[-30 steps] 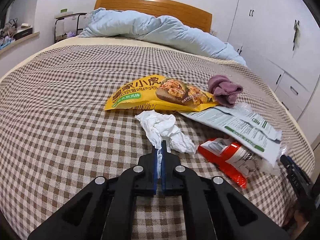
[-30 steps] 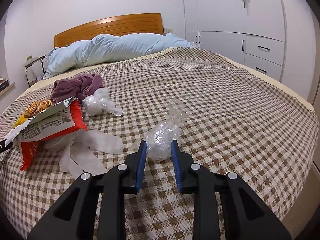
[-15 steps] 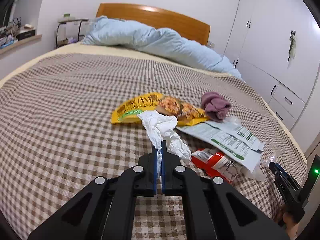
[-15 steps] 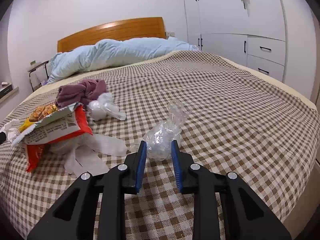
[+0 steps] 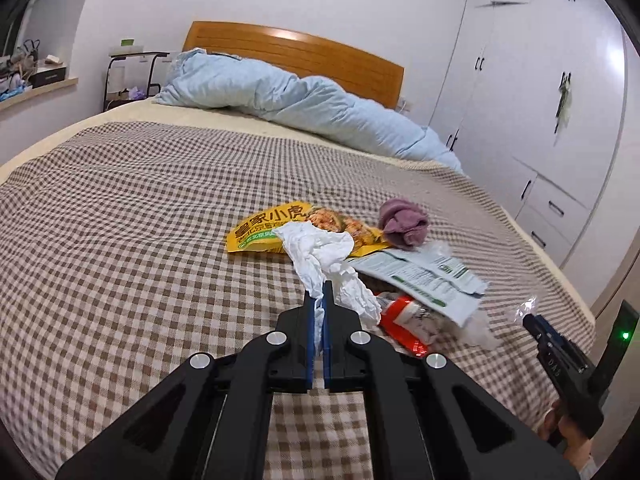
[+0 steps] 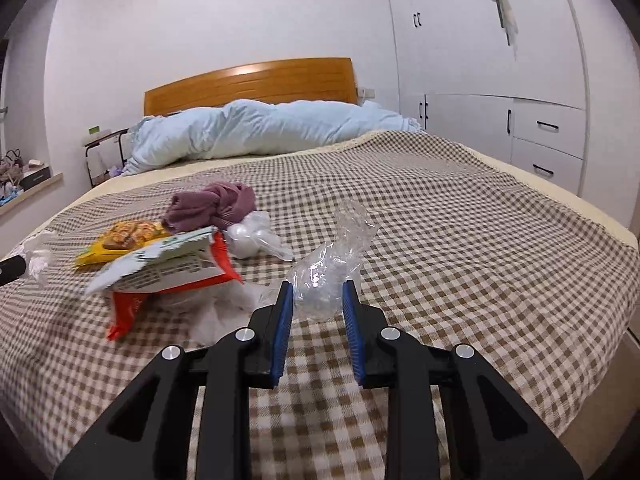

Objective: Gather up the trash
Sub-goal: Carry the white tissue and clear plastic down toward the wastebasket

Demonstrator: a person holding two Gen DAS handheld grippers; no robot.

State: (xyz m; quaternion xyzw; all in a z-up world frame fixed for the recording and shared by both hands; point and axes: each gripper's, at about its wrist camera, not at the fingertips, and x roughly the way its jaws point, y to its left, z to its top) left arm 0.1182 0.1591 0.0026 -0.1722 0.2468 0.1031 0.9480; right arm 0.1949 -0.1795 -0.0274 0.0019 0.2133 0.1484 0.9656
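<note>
The left claw (image 5: 319, 294) is clenched on a crumpled white tissue (image 5: 320, 254), held above the checked bed (image 5: 120, 220). The right claw (image 6: 318, 296) grasps a crinkled clear plastic bag (image 6: 324, 280) just beside the snack wrappers (image 6: 160, 268) lying on the bed.

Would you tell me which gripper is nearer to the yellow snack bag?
Left. The left gripper sits just short of the yellow snack bag; the right gripper is farther off.

Soft indoor light, headboard glare, fisheye warping
</note>
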